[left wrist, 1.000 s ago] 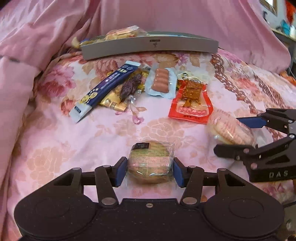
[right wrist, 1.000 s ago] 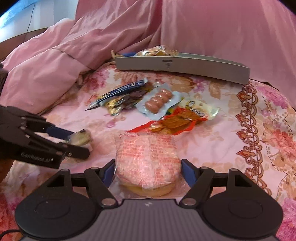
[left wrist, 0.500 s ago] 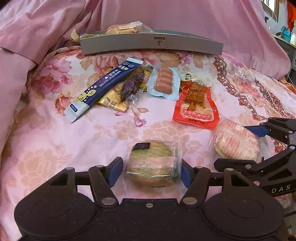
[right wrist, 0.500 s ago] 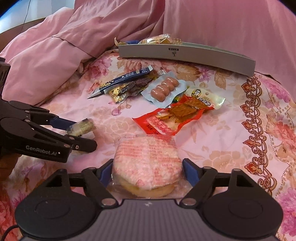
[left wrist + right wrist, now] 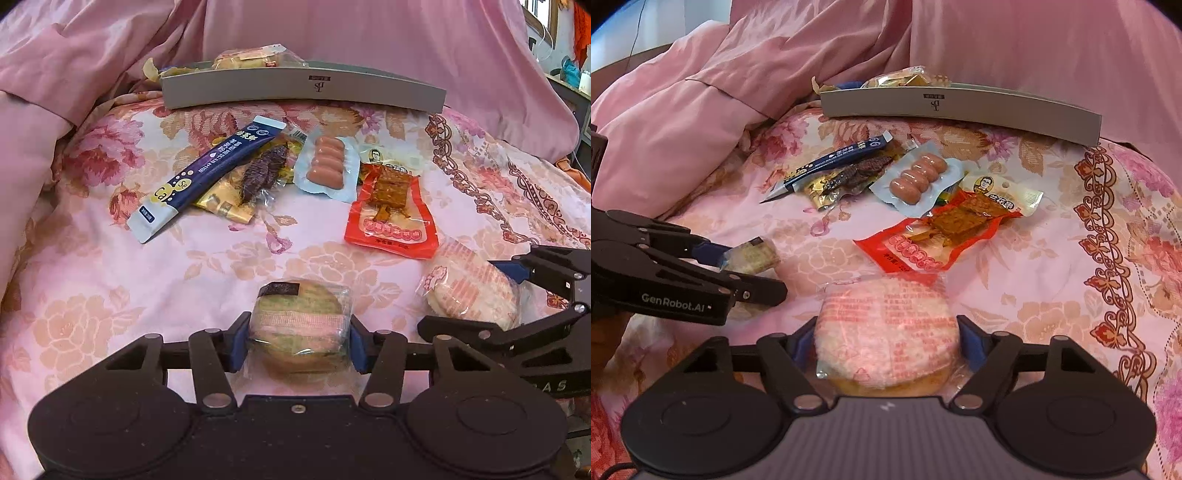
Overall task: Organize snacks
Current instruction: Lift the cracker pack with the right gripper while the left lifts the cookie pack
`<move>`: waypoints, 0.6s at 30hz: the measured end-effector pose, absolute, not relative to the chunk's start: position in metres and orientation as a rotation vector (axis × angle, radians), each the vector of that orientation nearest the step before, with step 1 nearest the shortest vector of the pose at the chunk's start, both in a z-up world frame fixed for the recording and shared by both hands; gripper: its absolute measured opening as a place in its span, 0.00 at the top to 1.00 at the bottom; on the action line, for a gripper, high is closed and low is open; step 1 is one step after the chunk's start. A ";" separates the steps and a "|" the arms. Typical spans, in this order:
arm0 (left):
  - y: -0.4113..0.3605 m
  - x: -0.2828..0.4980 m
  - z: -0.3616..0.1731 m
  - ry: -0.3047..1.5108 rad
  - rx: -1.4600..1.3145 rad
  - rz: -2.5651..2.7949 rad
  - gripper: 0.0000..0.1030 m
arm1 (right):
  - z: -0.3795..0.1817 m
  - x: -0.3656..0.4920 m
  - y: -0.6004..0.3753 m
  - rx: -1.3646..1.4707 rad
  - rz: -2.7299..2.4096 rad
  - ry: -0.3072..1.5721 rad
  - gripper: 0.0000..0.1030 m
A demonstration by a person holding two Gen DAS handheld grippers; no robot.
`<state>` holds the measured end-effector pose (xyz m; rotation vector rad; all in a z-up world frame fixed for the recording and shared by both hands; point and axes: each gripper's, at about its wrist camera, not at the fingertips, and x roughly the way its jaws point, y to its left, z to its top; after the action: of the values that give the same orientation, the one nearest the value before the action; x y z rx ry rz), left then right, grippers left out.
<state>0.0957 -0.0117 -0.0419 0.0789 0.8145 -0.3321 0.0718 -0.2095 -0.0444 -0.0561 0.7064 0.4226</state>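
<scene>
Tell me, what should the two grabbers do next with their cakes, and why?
Probably carry both toward the grey tray at the back. The left gripper is shut on the green cake and the right gripper on the pink cake, and the tray already holds snacks.

Green-wrapped round cake (image 5: 300, 325) and pink-wrapped round cake (image 5: 886, 332) each sit clamped between blue pads above the floral bedspread (image 5: 110, 280)
</scene>
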 end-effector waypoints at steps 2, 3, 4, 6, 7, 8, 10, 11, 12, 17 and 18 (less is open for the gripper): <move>-0.012 0.094 -0.041 0.811 0.070 -0.334 0.49 | -0.045 0.068 -0.208 -0.065 0.420 0.697 0.24; -0.012 0.092 -0.041 0.809 0.060 -0.336 0.49 | -0.045 0.066 -0.207 -0.066 0.417 0.690 0.24; -0.012 0.091 -0.041 0.808 0.047 -0.337 0.49 | -0.044 0.063 -0.206 -0.067 0.414 0.683 0.24; -0.012 0.090 -0.041 0.803 0.027 -0.335 0.49 | -0.044 0.059 -0.206 -0.074 0.411 0.667 0.24; -0.012 0.089 -0.041 0.799 0.020 -0.332 0.49 | -0.044 0.057 -0.205 -0.080 0.409 0.661 0.24; -0.012 0.088 -0.041 0.794 0.012 -0.330 0.49 | -0.044 0.055 -0.205 -0.083 0.408 0.656 0.24; -0.010 0.087 -0.040 0.786 -0.010 -0.328 0.49 | -0.044 0.052 -0.205 -0.085 0.406 0.644 0.24; -0.009 0.086 -0.040 0.784 -0.026 -0.326 0.49 | -0.043 0.051 -0.205 -0.084 0.406 0.641 0.24; -0.008 0.086 -0.040 0.781 -0.038 -0.325 0.49 | -0.043 0.051 -0.205 -0.083 0.405 0.638 0.24; -0.007 0.084 -0.036 0.749 -0.073 -0.323 0.49 | -0.039 0.047 -0.206 -0.088 0.395 0.599 0.24; -0.006 0.084 -0.034 0.740 -0.078 -0.318 0.49 | -0.037 0.046 -0.206 -0.095 0.393 0.587 0.24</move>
<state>0.0842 -0.0060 -0.0344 -0.0776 0.7398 -0.3184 0.0464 -0.2059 -0.0373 -0.0950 0.5871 0.3934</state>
